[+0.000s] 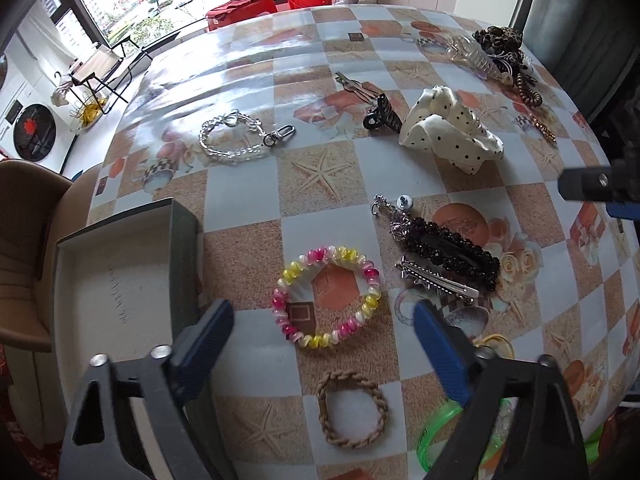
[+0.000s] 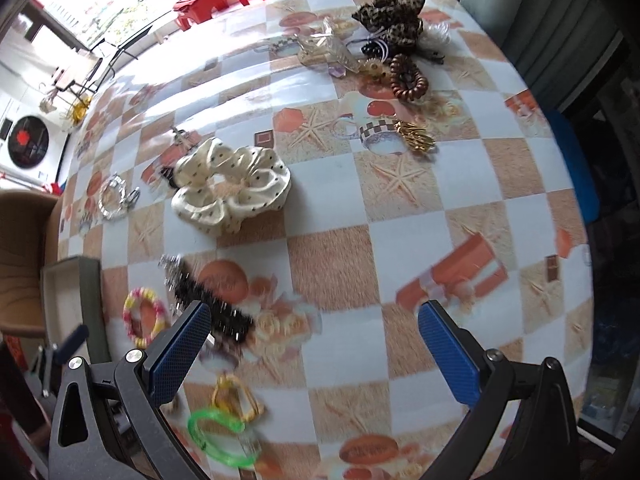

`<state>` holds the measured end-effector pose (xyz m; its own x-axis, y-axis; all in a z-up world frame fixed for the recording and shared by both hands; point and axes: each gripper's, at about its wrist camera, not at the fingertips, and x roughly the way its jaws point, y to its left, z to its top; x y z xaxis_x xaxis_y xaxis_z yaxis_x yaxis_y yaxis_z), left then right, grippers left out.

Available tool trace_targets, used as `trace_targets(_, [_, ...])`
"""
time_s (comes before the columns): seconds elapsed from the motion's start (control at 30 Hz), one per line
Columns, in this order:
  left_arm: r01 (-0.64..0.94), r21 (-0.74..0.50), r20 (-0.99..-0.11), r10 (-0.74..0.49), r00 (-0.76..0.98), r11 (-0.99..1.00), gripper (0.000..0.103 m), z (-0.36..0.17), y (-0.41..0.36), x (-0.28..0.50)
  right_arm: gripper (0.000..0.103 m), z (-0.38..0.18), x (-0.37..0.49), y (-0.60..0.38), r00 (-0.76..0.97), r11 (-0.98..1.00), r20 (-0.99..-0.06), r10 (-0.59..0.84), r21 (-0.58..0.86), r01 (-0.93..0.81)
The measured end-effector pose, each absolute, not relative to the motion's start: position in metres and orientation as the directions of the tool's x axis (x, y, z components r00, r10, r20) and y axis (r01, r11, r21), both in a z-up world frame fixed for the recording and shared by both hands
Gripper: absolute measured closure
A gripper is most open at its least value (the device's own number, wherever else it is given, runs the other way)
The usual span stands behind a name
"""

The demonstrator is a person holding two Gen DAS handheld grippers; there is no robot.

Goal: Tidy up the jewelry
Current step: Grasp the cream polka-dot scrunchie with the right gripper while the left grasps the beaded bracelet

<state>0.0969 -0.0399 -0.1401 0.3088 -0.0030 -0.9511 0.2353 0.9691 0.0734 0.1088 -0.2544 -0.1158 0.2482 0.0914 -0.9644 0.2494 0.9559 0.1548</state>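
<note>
In the left wrist view the left gripper (image 1: 324, 332) stands with its jaws spread wide and nothing pressed by the blue pads (image 1: 208, 332). A pink, yellow and white bead bracelet (image 1: 326, 296) lies flat on the table (image 1: 248, 208) in the gap between them, at lower centre, apart from both pads. Just below it lies a tan braided hair tie (image 1: 352, 412); a green plastic ring (image 1: 436, 432) shows at lower right, partly behind the right finger. At the left edge an open box (image 1: 120, 280) with dark green walls and a pale inside sits beside the left finger; the part of its inside that shows holds nothing. To the right of the bracelet lie a silver clip (image 1: 438, 282) and a black beaded barrette (image 1: 452, 252). Higher up lie a clear chain bracelet (image 1: 236, 136) and a cream dotted scrunchie (image 1: 448, 132).

In the right wrist view the right gripper (image 2: 314, 348) is likewise spread and holds nothing, hanging over bare tablecloth. A leopard scrunchie (image 2: 392, 16) lies in a pile of hair ties at upper right.
</note>
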Motion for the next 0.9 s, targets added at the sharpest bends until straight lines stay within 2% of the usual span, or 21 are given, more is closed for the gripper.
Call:
trace_targets(0.1, [0.236, 0.070, -0.956, -0.003, 0.295, 0.969, 0.019, -0.151, -0.041, 0.102, 0.000, -0.126, 0.124, -0.254, 0.258, 0.956, -0.962, 0.089, 0.155, 0.250])
trace_targets(0.2, [0.234, 0.061, -0.957, -0.010, 0.289, 0.970, 0.029, -0.157, -0.041, 0.105, 0.000, -0.133, 0.139, -0.250, 0.276, 0.961, -0.958, 0.082, 0.150, 0.234])
trace_targets(0.4, [0.255, 0.055, -0.959, -0.021, 0.284, 0.965, 0.030, -0.169, -0.045, 0.103, 0.001, -0.147, 0.171, -0.241, 0.319, 0.970, -0.945, 0.071, 0.140, 0.199])
trace_targets(0.63, [0.293, 0.095, -0.942, -0.009, 0.336, 0.951, 0.030, -0.173, -0.056, 0.094, 0.013, -0.169, 0.186, -0.224, 0.326, 0.988, -0.945, 0.018, 0.067, 0.142])
trace_targets(0.67, [0.298, 0.095, -0.940, -0.013, 0.342, 0.950, 0.033, -0.172, -0.058, 0.091, 0.016, -0.169, 0.186, -0.222, 0.334, 0.990, -0.943, 0.006, 0.053, 0.134])
trace_targets(0.73, [0.314, 0.059, -0.941, -0.052, 0.333, 0.948, 0.054, -0.171, -0.060, 0.089, 0.024, -0.168, 0.185, -0.216, 0.353, 0.993, -0.936, 0.002, 0.043, 0.109])
trace_targets(0.8, [0.323, 0.053, -0.942, -0.060, 0.331, 0.945, 0.060, -0.170, -0.064, 0.086, 0.040, -0.166, 0.183, -0.209, 0.368, 0.996, -0.930, 0.009, 0.041, 0.078])
trace_targets(0.83, [0.330, 0.054, -0.941, -0.062, 0.332, 0.942, 0.065, -0.170, -0.067, 0.085, 0.044, -0.165, 0.183, -0.206, 0.372, 0.997, -0.928, 0.016, 0.044, 0.066])
trace_targets(0.87, [0.337, 0.054, -0.941, -0.065, 0.332, 0.940, 0.068, -0.169, -0.070, 0.084, 0.054, -0.164, 0.183, -0.204, 0.375, 0.997, -0.927, 0.026, 0.050, 0.054])
trace_targets(0.9, [0.342, 0.051, -0.941, -0.070, 0.331, 0.938, 0.074, -0.169, -0.071, 0.083, 0.061, -0.163, 0.183, -0.202, 0.377, 0.998, -0.926, 0.031, 0.052, 0.047])
